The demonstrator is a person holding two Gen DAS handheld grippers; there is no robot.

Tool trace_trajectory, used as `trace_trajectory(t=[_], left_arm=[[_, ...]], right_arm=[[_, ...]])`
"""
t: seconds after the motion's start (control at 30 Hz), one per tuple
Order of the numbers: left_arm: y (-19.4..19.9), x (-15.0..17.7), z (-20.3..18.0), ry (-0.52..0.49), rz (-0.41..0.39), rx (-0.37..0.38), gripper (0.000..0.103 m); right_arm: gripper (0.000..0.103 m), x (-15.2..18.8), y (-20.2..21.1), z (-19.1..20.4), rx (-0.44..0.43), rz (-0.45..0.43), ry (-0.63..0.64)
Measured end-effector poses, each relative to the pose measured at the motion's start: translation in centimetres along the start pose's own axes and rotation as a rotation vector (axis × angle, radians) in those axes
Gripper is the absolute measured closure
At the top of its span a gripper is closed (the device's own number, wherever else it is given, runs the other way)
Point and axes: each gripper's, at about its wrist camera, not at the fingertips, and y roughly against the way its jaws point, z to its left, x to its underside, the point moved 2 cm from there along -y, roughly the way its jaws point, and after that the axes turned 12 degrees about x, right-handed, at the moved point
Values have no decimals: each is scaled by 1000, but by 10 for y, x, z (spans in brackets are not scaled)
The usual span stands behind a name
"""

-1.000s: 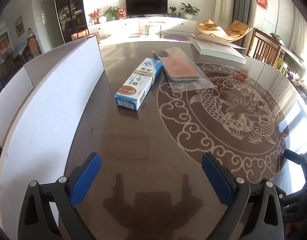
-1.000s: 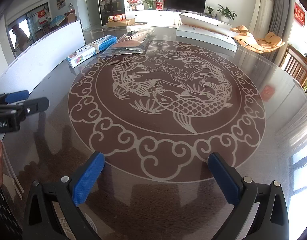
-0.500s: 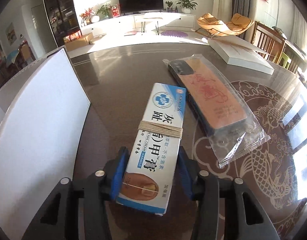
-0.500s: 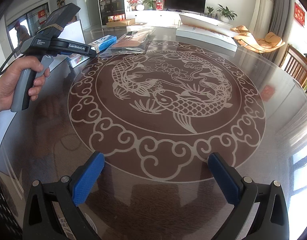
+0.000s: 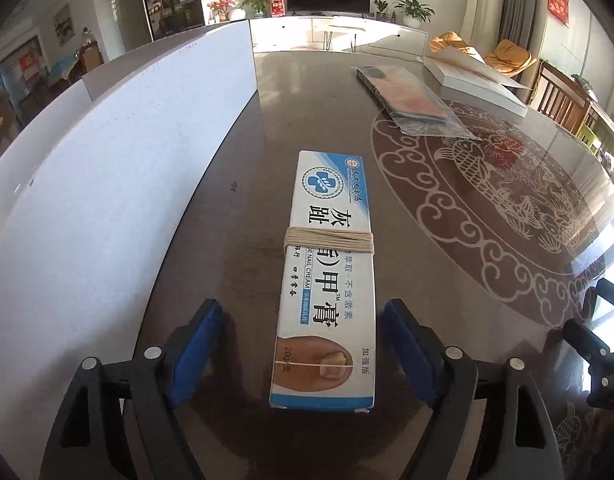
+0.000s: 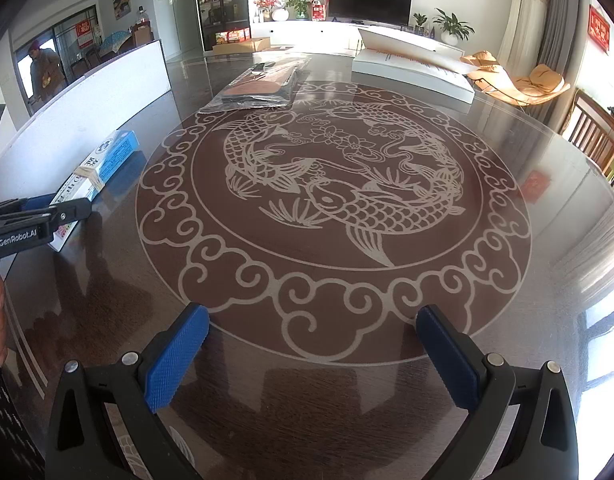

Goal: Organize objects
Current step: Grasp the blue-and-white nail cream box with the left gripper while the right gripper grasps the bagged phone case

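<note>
A white and blue nail cream box [image 5: 327,280], bound with tan string, lies flat on the dark table beside the white board. It also shows in the right wrist view [image 6: 95,172]. My left gripper [image 5: 299,344] is open with a blue pad on each side of the box's near end, not touching it. A clear plastic packet with an orange item [image 5: 411,100] lies farther back; the right wrist view shows it too [image 6: 263,84]. My right gripper [image 6: 311,360] is open and empty, low over the table's near edge.
A tall white board [image 5: 119,184] stands along the table's left side. A white flat box [image 6: 411,68] lies at the far right of the table. The fish pattern [image 6: 331,184] fills the table's middle. Wooden chairs [image 6: 595,132] stand at the right.
My left gripper closed on the box at the back, carried it toward the near left of the table, set it down and opened. My right gripper has not moved.
</note>
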Motion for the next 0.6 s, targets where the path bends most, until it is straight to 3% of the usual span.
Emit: trace_trajectory(t=[0.13,0.27,0.43,0.6], left_arm=[[-1,5,7,0,-14,-2,0],[-1,7,8,3,-26,0,0],[-1,6,8,4,-27,3,0],[-2,5,7,4,-26,3,0]], right_arm=[[0,0,0,0,-3,0,-3],[0,-30,-3,1,-100,24,-6],[0,-148,-30,22,-145,-64,-35],[0,-242,-114,62,-171,65,-105]])
